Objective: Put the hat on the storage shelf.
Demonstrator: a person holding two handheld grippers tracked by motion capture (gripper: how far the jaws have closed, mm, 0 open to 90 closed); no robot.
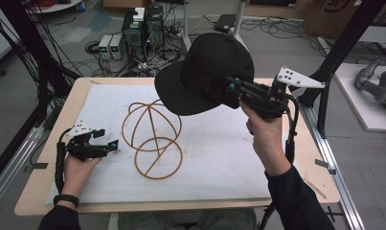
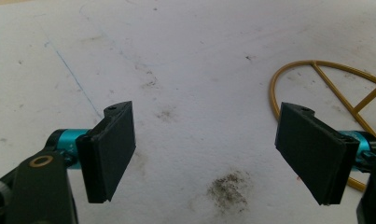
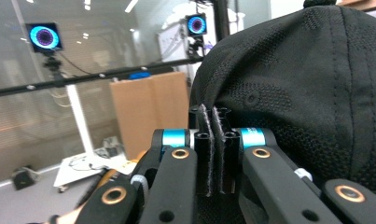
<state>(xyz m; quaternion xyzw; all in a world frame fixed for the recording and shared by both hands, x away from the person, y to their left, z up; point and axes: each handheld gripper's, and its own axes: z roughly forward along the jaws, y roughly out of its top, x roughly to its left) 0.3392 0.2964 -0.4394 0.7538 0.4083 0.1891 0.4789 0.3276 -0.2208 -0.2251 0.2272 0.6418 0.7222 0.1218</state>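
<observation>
A black baseball cap [image 1: 202, 72] hangs in the air above the table's far middle, its brim pointing left. My right gripper [image 1: 232, 89] is shut on the cap's lower edge; in the right gripper view the two pads press together on the black fabric [image 3: 288, 84]. Below the cap stands a golden wire hat stand [image 1: 152, 136] made of hoops, on the white mat [image 1: 229, 158]. My left gripper [image 1: 111, 143] rests on the mat left of the stand, jaws wide open with nothing between them, and part of the stand's ring [image 2: 325, 79] lies ahead to its right.
The white mat covers a wooden table [image 1: 37, 191]. Dark smudges [image 2: 230, 189] mark the mat near the left gripper. Black frame posts [image 1: 346, 43] stand at the table's right, and cables and electronic boxes [image 1: 133, 36] lie on the floor beyond.
</observation>
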